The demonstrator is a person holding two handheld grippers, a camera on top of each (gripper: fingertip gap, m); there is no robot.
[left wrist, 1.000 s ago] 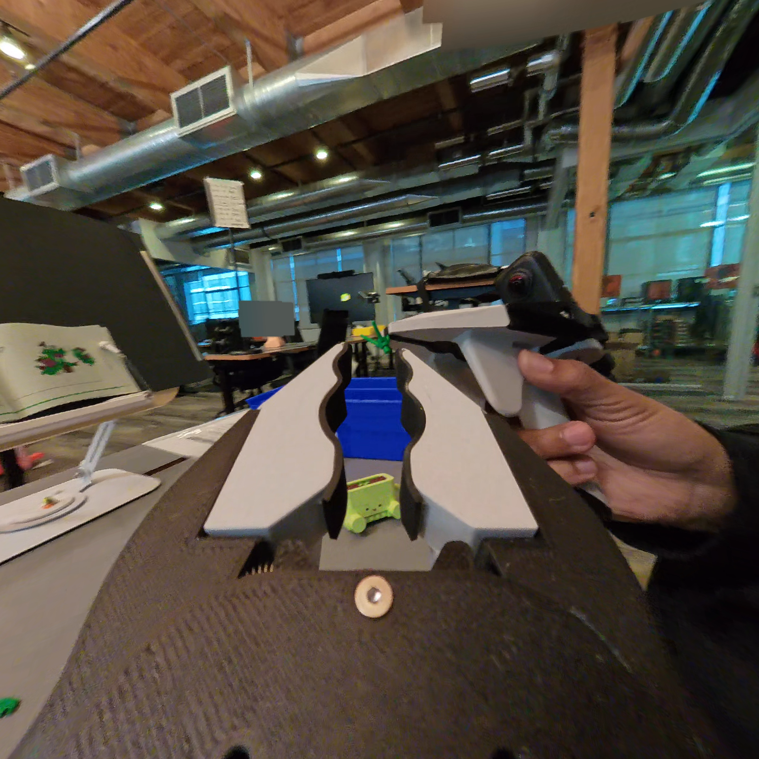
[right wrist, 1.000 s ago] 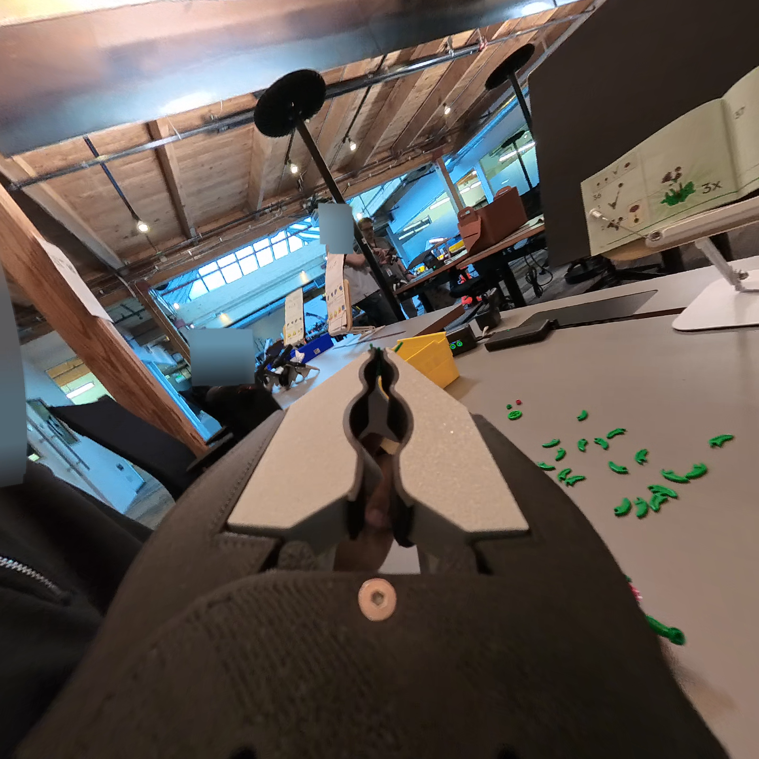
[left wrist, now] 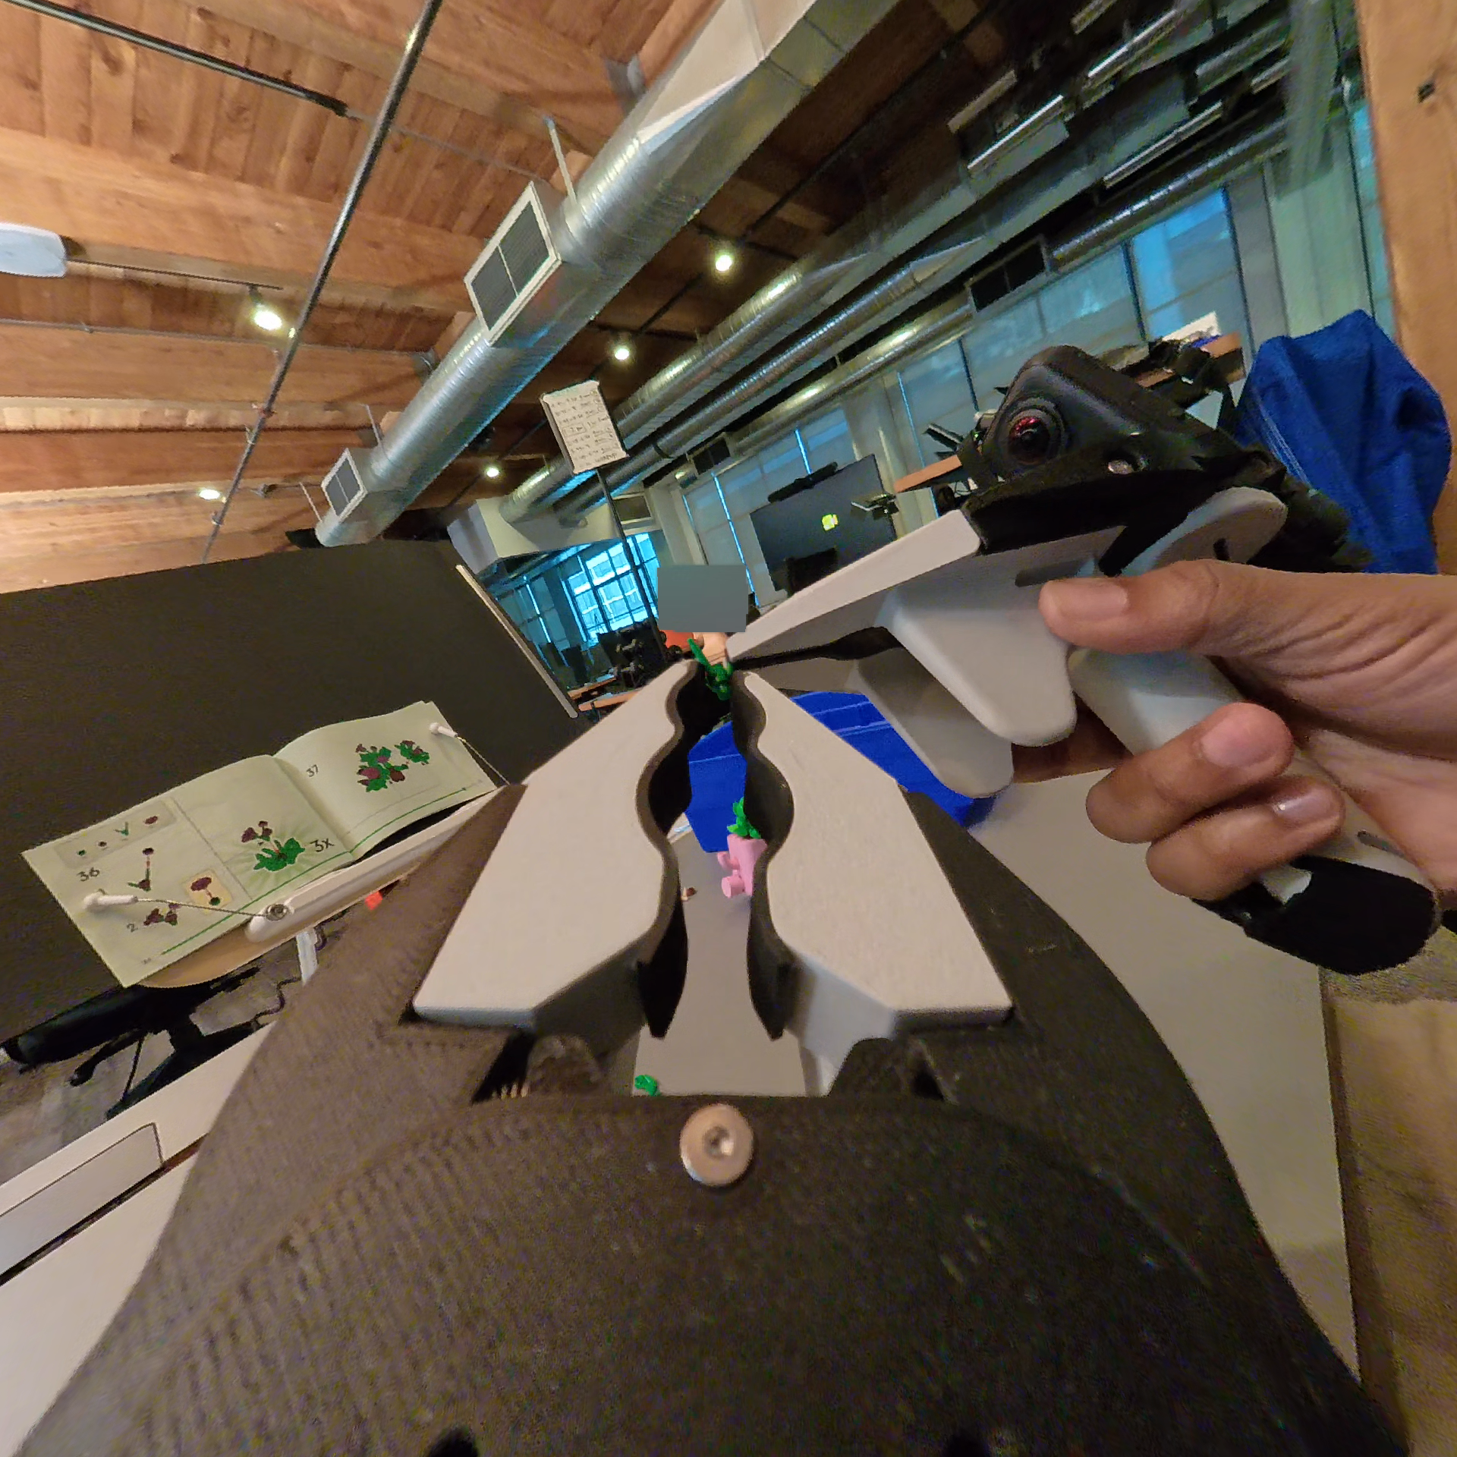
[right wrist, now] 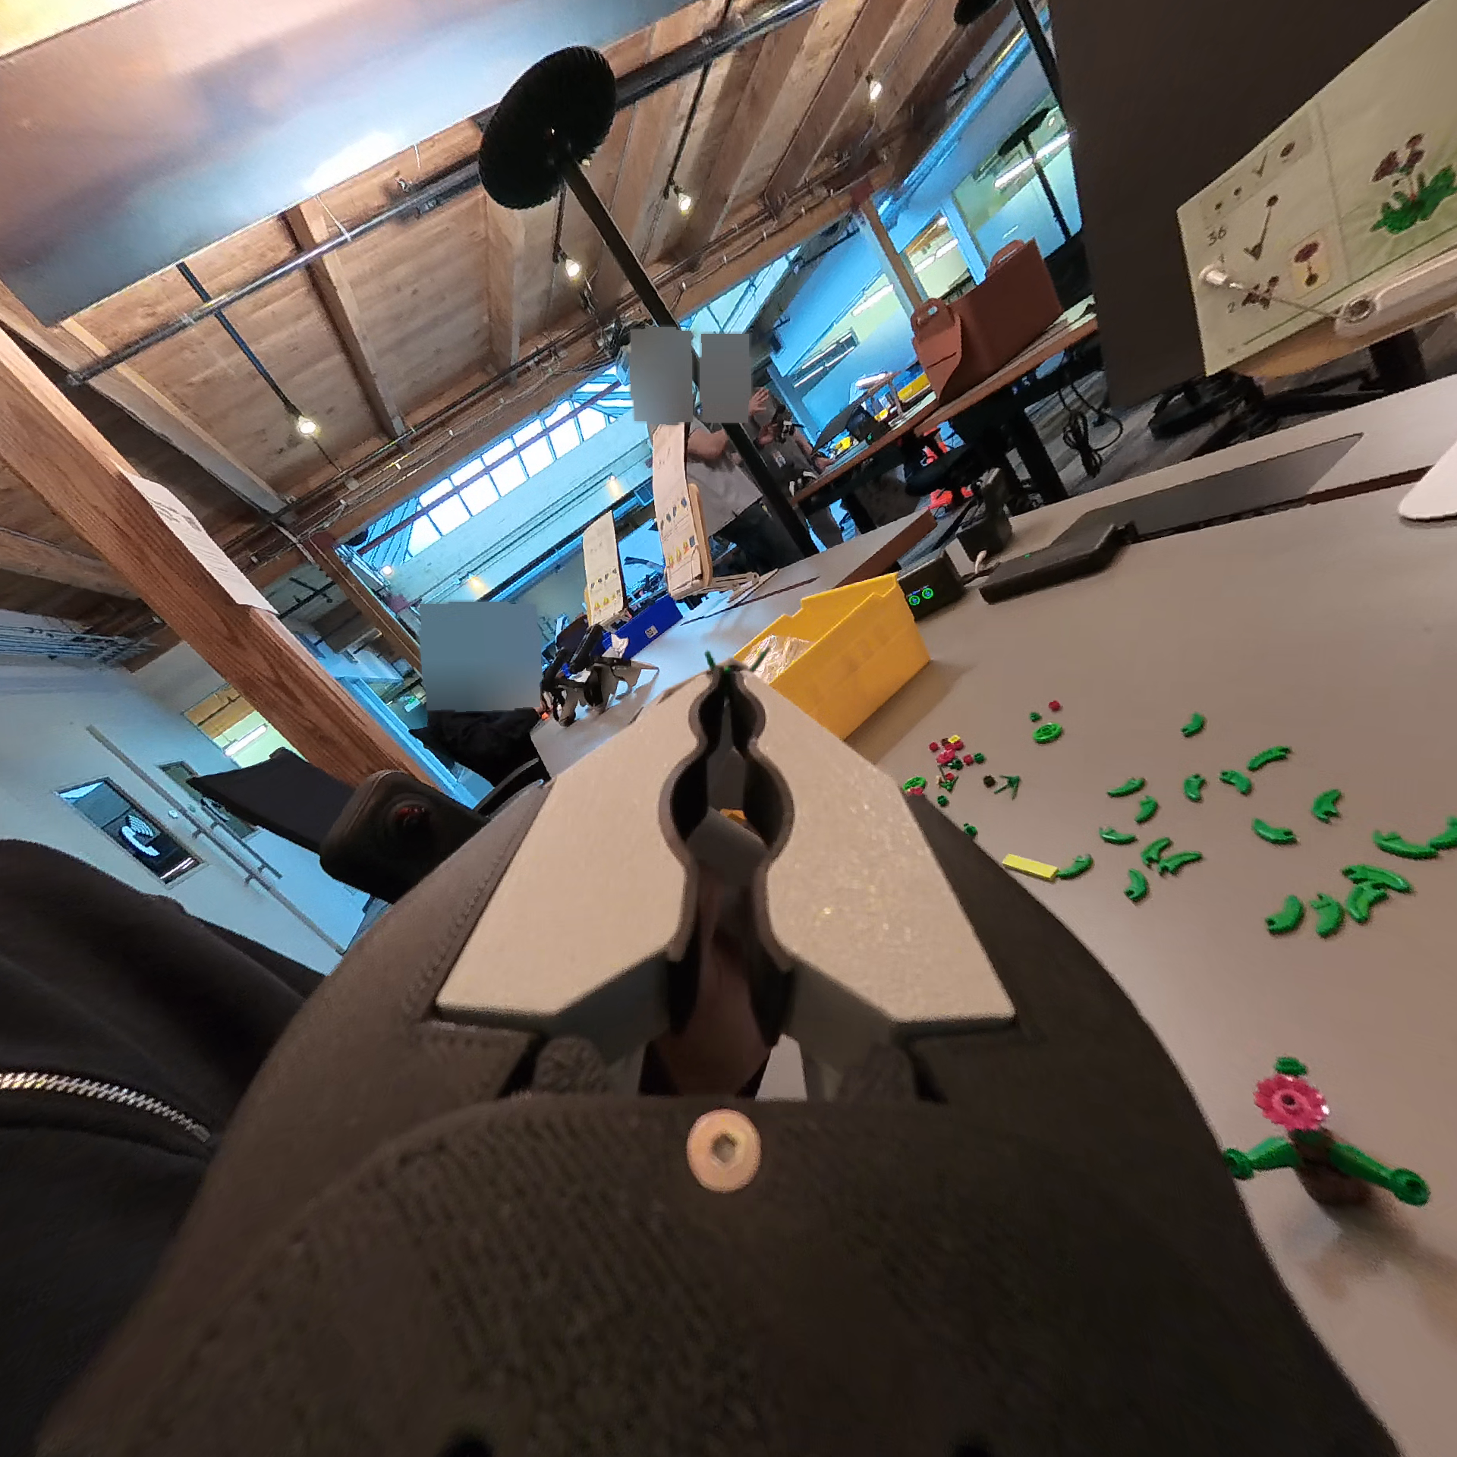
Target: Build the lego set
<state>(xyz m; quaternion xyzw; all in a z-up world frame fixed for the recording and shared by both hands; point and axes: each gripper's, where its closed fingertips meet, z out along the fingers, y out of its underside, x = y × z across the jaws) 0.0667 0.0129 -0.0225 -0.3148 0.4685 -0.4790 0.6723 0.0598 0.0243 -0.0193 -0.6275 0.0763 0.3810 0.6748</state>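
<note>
the left gripper point(left wrist: 713, 686) with its grey plastic fingers is lifted above the grey table point(right wrist: 1183, 631), and its tips are nearly together around a small green lego leaf piece point(left wrist: 712, 676). the right gripper point(right wrist: 727, 680), seen in the left wrist view with a hand point(left wrist: 1277, 709) on its handle, comes from the right, and its tips are clenched on the same small green lego leaf piece. whether the left one truly presses the piece, i cannot tell.

behind the left fingers stands a blue plastic bin point(left wrist: 836, 741); what is inside it is hidden. in front of it on the table is a pink lego pot with green leaves point(left wrist: 741, 855). in the right wrist view a yellow plastic bin point(right wrist: 847, 654) stands on the table, with something clear and crinkled inside.

many loose green curved lego leaves point(right wrist: 1261, 836) lie spread on the table, with some tiny red and green pieces point(right wrist: 950, 753) near them. closer, a small lego flower with pink bloom and green stems point(right wrist: 1309, 1135) stands alone. an open instruction booklet on a white stand point(left wrist: 260, 836) is at the far side.
</note>
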